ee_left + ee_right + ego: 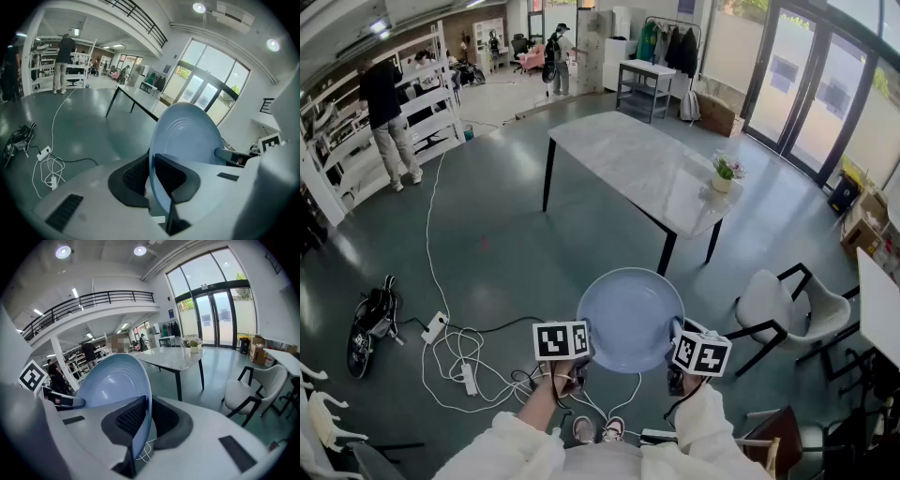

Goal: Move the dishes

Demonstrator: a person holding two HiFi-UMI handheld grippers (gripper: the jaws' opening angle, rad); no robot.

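Note:
A pale blue plate (630,317) hangs in the air in front of me, above the grey floor. My left gripper (579,351) is shut on its near left rim and my right gripper (675,354) is shut on its near right rim. In the left gripper view the plate (187,140) stands edge-on between the black pads (137,176). The right gripper view shows the plate (110,380) pinched between the pads (132,416) in the same way. A white marble table (637,169) on black legs stands farther ahead.
A small potted plant (725,174) sits at the table's right end. White chairs (787,305) stand to the right. Cables and a power strip (450,342) lie on the floor to the left, with a dark bag (370,323). A person (389,117) stands by white shelves at the far left.

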